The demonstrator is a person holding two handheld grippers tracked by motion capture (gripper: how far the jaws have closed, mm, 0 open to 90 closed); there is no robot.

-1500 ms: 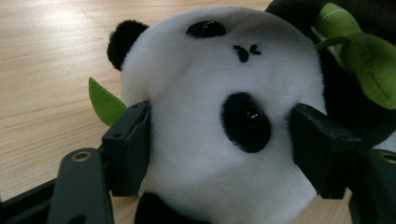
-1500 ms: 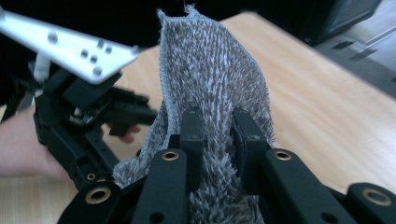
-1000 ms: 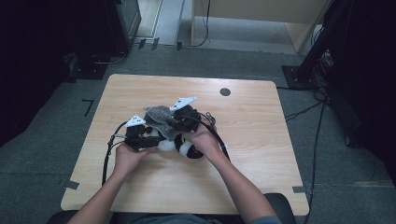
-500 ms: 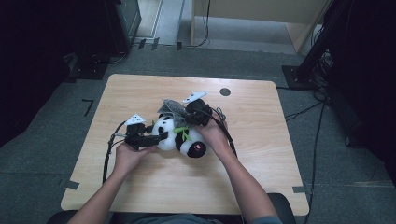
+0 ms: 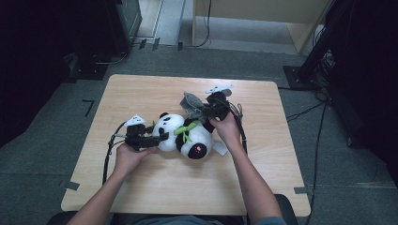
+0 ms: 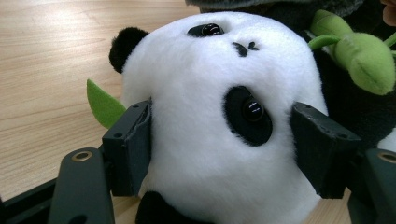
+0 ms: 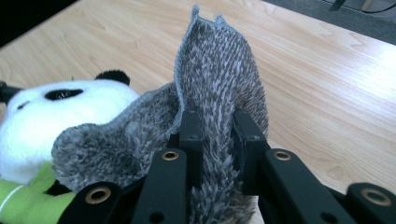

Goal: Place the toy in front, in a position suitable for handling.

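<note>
The table is lit softly from above and looks bright, but the floor and the room around it are very dark, almost black at the sides. In the left gripper view the panda is sharp and evenly lit, while the wood behind it is blurry with a pale shine at the top left. In the right gripper view the grey cloth is sharp, the far table is soft, and its top left corner is black.

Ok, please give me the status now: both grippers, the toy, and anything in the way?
Left gripper clamped on plush panda head. Right gripper shut on grey fuzzy cloth, lifted off panda. Panda lying on wooden table. Nothing in the way.
</note>
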